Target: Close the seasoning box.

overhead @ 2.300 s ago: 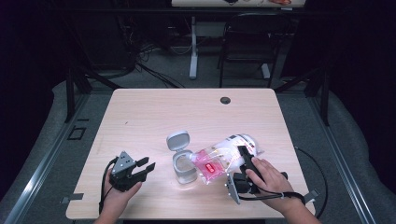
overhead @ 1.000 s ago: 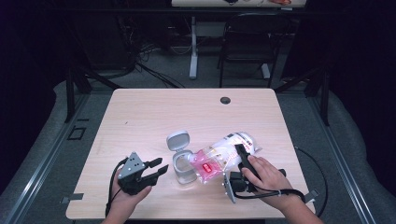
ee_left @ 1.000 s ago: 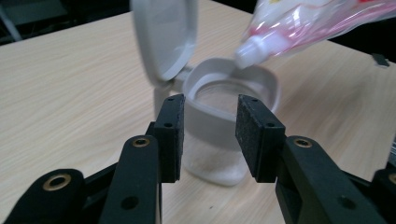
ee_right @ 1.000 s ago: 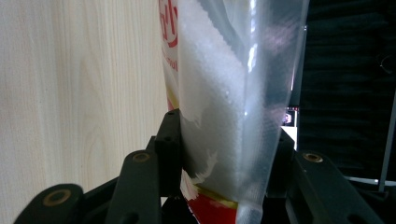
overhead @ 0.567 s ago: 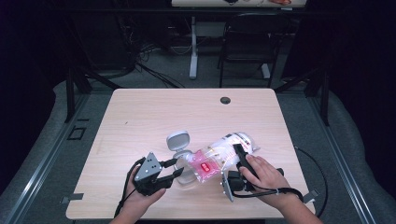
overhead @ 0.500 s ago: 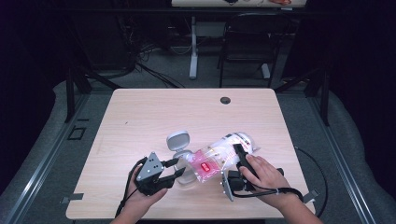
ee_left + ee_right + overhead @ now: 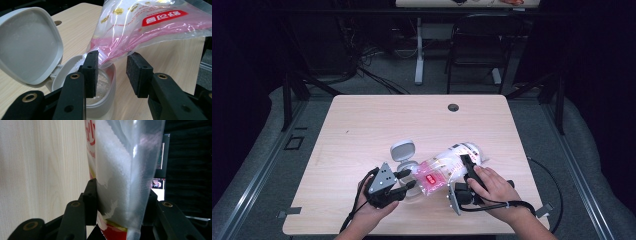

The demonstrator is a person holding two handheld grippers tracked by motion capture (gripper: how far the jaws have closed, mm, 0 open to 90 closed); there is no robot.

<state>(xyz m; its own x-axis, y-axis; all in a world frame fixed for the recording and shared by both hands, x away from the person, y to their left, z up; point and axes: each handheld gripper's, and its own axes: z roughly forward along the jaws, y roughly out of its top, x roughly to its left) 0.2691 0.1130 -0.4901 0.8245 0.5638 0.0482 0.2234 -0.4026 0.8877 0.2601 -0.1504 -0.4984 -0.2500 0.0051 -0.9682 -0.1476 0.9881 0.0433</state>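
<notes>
over container, left tongs open, right tongs gripping bag

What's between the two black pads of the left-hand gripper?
In the left gripper view, the left gripper stands open. Between its pads hangs the pink lower edge of the plastic bag, dipping toward the open grey container.

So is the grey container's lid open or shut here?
Open: the hinged lid is swung back, exposing the grey container mouth, with the plastic bag corner over it.
</notes>
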